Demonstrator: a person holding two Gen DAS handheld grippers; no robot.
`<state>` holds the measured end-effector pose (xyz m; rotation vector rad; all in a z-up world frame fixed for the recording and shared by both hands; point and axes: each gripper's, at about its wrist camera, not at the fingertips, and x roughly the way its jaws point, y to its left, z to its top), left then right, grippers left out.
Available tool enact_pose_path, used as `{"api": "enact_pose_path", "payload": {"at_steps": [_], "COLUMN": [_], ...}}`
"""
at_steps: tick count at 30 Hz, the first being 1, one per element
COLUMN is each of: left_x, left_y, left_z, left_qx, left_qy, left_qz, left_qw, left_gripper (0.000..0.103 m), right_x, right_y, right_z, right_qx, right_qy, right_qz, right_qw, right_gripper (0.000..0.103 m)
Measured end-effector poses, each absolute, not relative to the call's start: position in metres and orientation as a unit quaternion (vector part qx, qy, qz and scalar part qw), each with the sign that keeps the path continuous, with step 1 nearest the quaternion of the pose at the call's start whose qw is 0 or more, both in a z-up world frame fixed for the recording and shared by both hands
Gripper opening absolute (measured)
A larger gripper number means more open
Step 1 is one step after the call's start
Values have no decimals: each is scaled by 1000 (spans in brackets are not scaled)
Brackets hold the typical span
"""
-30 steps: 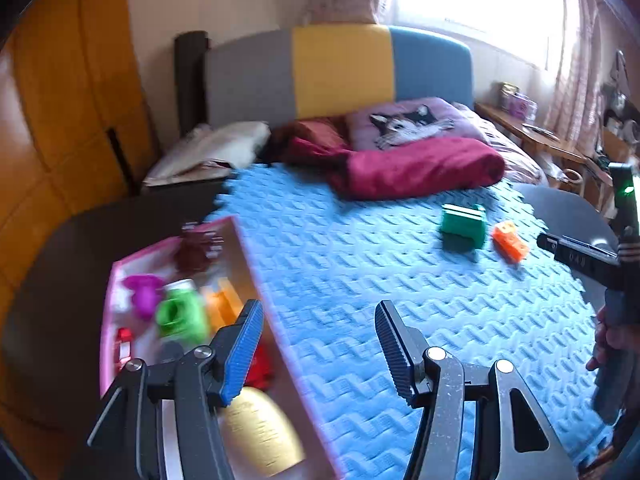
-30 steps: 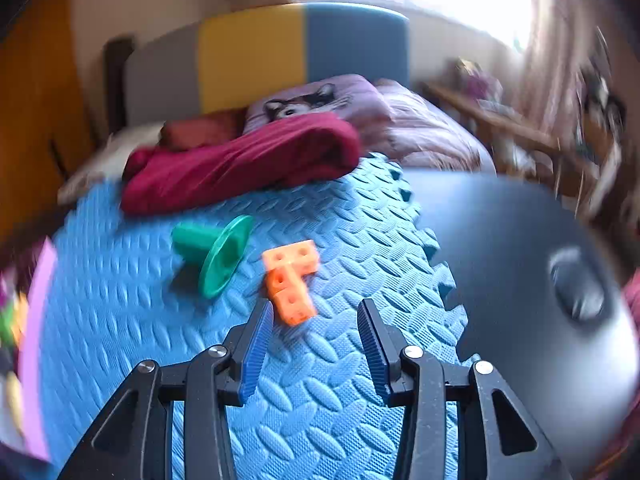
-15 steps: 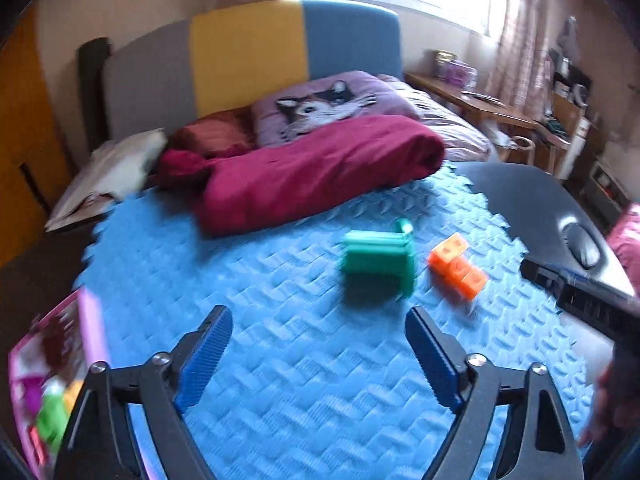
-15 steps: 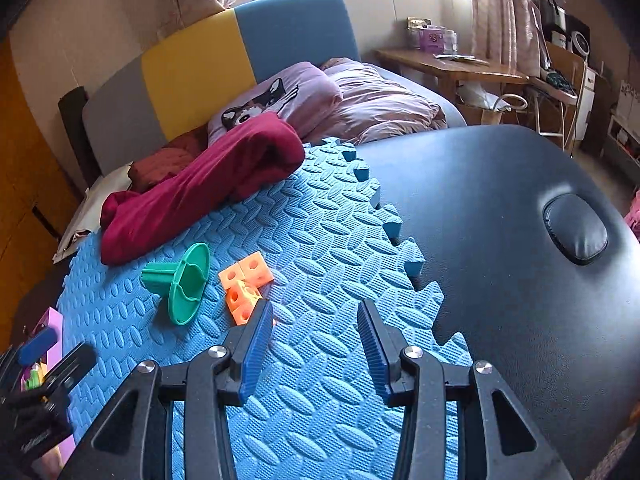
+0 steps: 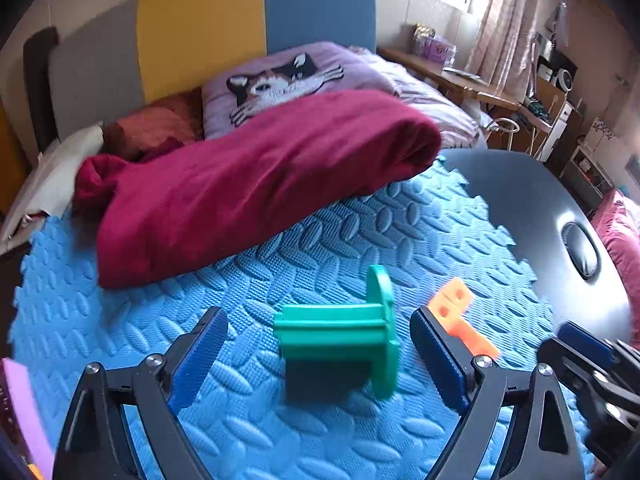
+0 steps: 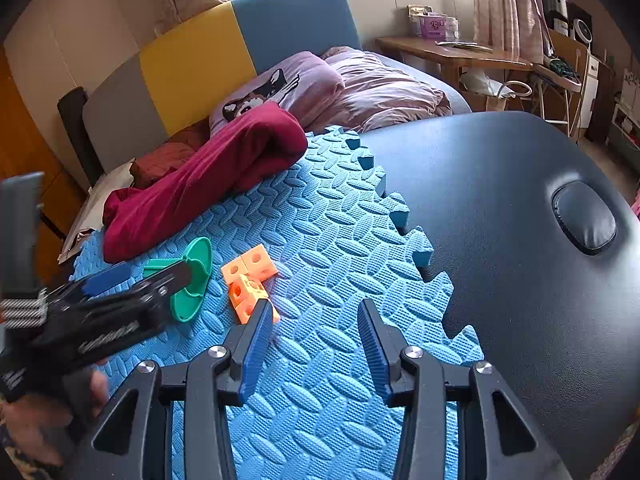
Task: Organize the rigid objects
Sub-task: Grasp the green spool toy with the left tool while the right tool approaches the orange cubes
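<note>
1. The left gripper (image 5: 318, 354) points down at the blue textured foam mat (image 5: 280, 264); its jaws stand wide, their blue ribbed pads well apart, and nothing is pressed between them
2. The green plastic spool with a ribbed stem and a round flange (image 5: 340, 334) lies on its side on the mat, in the gap between the left gripper's two pads; neither pad touches it, and its flange faces right
3. In the right wrist view the left gripper's fingertips (image 6: 176, 274) reach over the stem of this spool (image 6: 196, 276) from the left, and a bare hand (image 6: 44, 412) grips the tool's handle at the near left edge
4. The orange plastic L-shaped piece of joined cubes with round holes (image 6: 250, 282) lies on the mat just right of the spool, apart from it
5. The right gripper (image 6: 312, 344) hangs over bare mat with its jaws at a narrow opening and nothing between them; its left pad sits just near of the orange piece, and I cannot tell whether they touch
6. A dark red folded blanket (image 5: 256, 176) lies across the far part of the mat, in front of a pillow with a cat picture (image 5: 288, 80)
7. The black padded surface (image 6: 520, 208) extends to the right of the mat's toothed edge
8. A pink box edge (image 5: 24, 412) shows at the near left corner of the left wrist view
</note>
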<state>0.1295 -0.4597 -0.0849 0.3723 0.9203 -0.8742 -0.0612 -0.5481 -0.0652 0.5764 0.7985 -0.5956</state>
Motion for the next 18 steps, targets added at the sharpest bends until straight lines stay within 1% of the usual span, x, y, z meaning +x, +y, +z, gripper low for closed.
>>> {"api": "enact_pose_path", "payload": {"at_steps": [1,2,3,11,18], "left_x": [132,133,132,108,62], "left_y": [-461,-462,-462,-412,-349], "left_z": [-89,-92,-95,-79,-79], "left_qx": [170,172,183,164,150], "left_qy": [434,439,438,419,414], "left_qz": [-409,-414,-411,-378,-332], "left_qw": [785,779,778,809,834], "left_gripper": [85,64,60,59,59], "right_x": [-61,-61,-61,-61,-59], "right_y": [-549,-549,-550,-551,-549], "right_z": [-66,-66,-67,-70,-73], "right_qx": [273,273,272,275,286], "right_qy": [378,378,379,383,383], "right_qz": [-282,-283,-285,-286,-264], "right_qw": [838,838,837,834,838], "right_gripper": [44,44,44,44,44]}}
